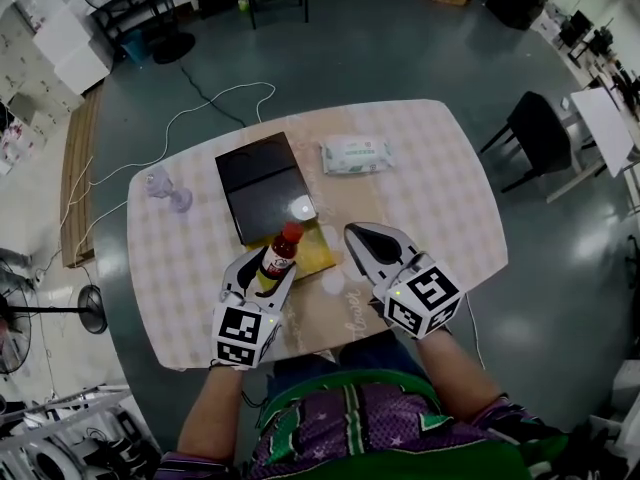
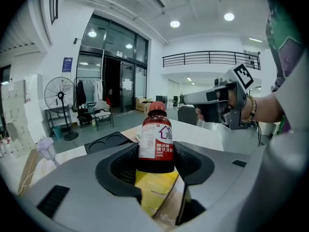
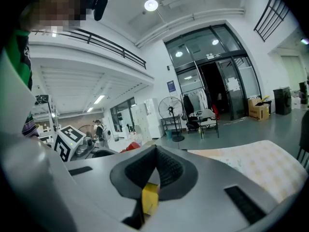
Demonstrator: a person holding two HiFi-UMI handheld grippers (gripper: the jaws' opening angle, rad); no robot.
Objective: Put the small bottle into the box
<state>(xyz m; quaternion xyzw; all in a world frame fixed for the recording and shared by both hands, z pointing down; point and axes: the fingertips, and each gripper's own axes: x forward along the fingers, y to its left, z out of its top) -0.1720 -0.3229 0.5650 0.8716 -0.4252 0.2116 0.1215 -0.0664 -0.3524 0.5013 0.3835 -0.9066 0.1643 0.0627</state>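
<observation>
A small brown bottle with a red cap and a white label stands upright between the jaws of my left gripper, which is shut on it. In the left gripper view the bottle fills the gap of that gripper. It hangs over a yellow flat pack. The black box lies just beyond, and its moulded round recesses show. My right gripper is beside the bottle on its right, shut with nothing in it.
A pack of wet wipes lies at the far side of the checked table. A clear glass piece stands at the table's left edge. A black chair is off to the right, and cables run over the floor.
</observation>
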